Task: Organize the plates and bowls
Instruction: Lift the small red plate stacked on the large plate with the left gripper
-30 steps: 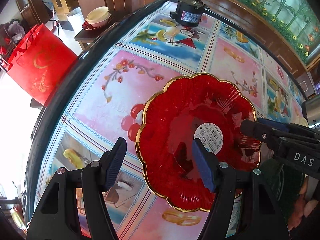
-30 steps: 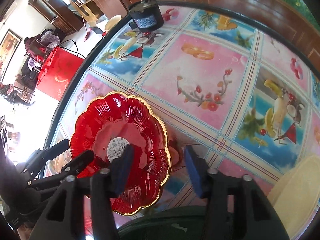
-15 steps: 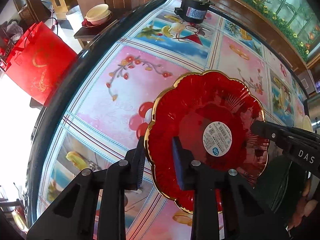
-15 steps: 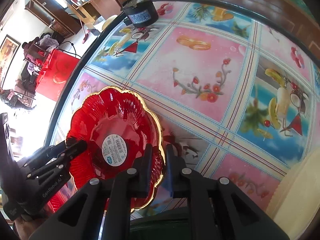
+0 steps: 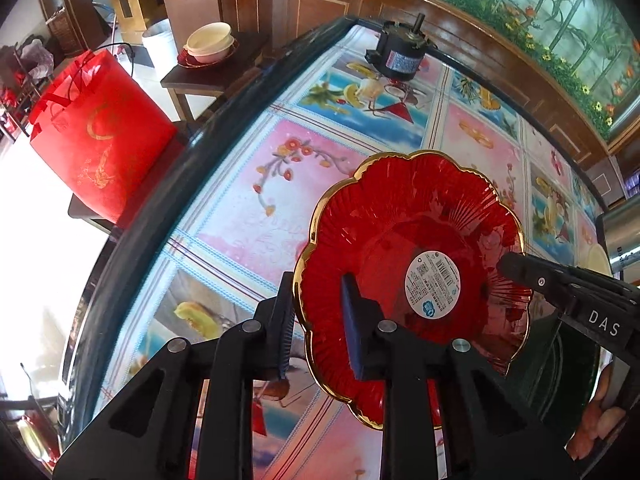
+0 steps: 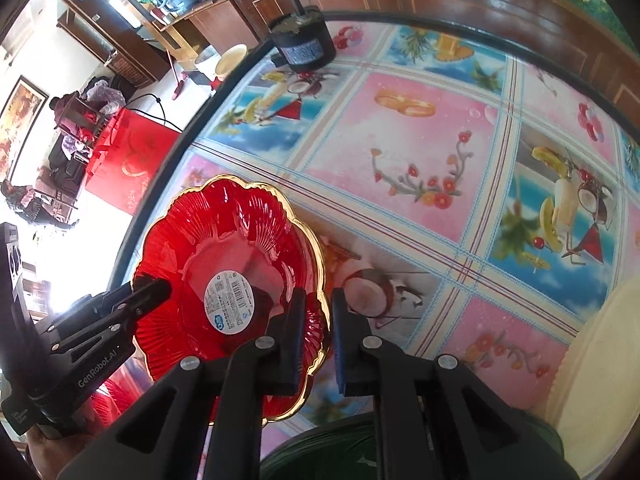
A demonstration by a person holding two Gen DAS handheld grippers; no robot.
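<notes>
Table (image 5: 248, 184), round, dark-rimmed, under a printed pink-and-blue fruit cloth: it bore the whole scene. A black cylindrical motor-like unit (image 5: 396, 60) stood near its rim at 12 o'clock in the left wrist view. Red plate (image 5: 408, 280), scalloped, translucent, gold-edged, round white label (image 5: 434, 288) at centre: it was held tilted and looked lifted off the cloth, with nothing in it. The left gripper (image 5: 316, 320) was clamped on its rim at 9 o'clock. The right gripper (image 6: 316, 332) pinched the opposite rim, at 3 o'clock in its own view. Risk, judged: two thin edge grips on slick glassy ware; if the hands pulled apart or twisted unevenly, the rim could slip from one pair of pads and the plate swing, drop or chip on the table. A cream dish (image 6: 600, 360), cut off at 4 o'clock in the right view, showed no contents. A dark green vessel (image 6: 332, 452) lay under the grippers at 6 o'clock, contents not discernible. Off the table, at 11 o'clock in the left view, a side table (image 5: 208, 76) carried stacked cream bowls (image 5: 210, 42) on a red plate. A red gift bag (image 5: 100, 132) stood at 9 o'clock.
</notes>
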